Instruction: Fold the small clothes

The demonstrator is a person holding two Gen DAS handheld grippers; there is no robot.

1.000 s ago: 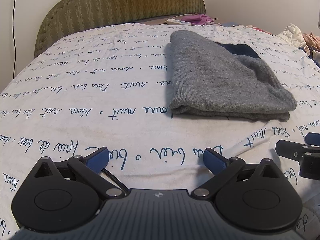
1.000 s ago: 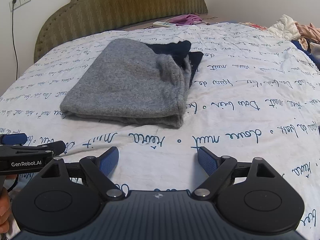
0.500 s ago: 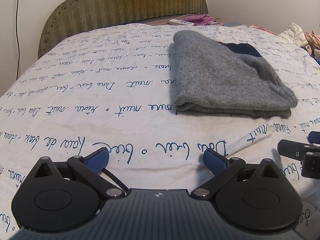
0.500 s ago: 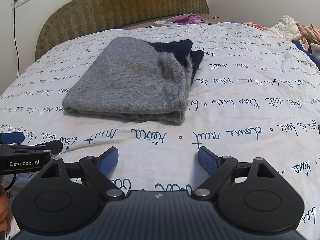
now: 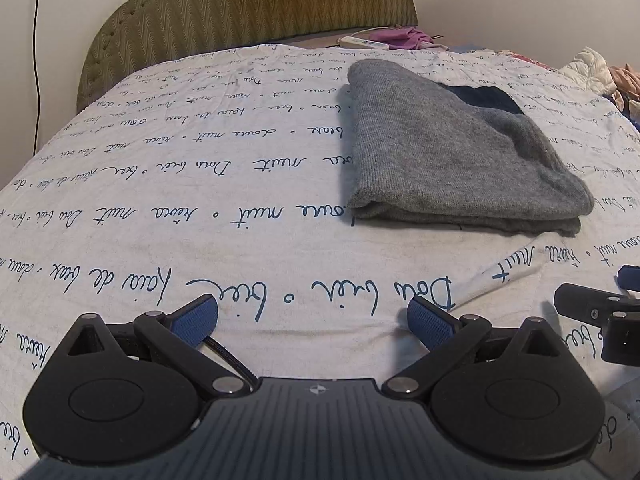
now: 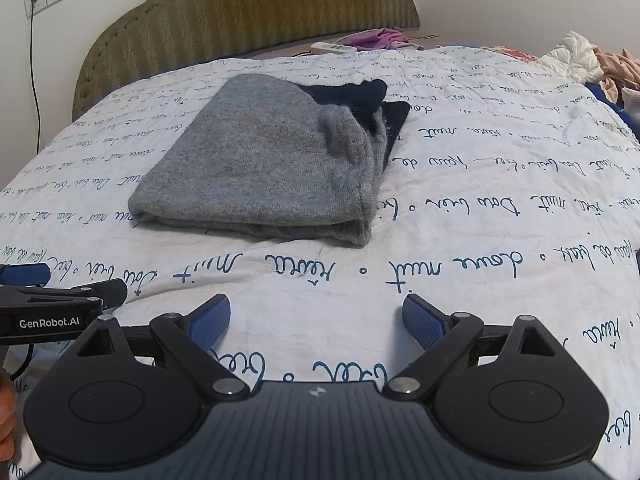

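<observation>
A grey knit garment (image 5: 452,152) lies folded on the bed, with a dark navy part (image 5: 484,98) showing at its far edge. It also shows in the right wrist view (image 6: 272,164), navy part (image 6: 372,100) at its far right. My left gripper (image 5: 312,314) is open and empty, low over the sheet, short of the garment and to its left. My right gripper (image 6: 316,316) is open and empty, in front of the garment's near edge. Each gripper shows at the edge of the other's view.
The bed has a white sheet with blue script (image 5: 200,184) and a green padded headboard (image 5: 248,8). A power strip (image 6: 328,46) and purple cloth (image 6: 380,36) lie near the headboard. A pile of clothes (image 6: 588,64) lies at the far right.
Both grippers have drawn back slightly from the folded garment and risen a little. Both stay open. The garment has not moved.
</observation>
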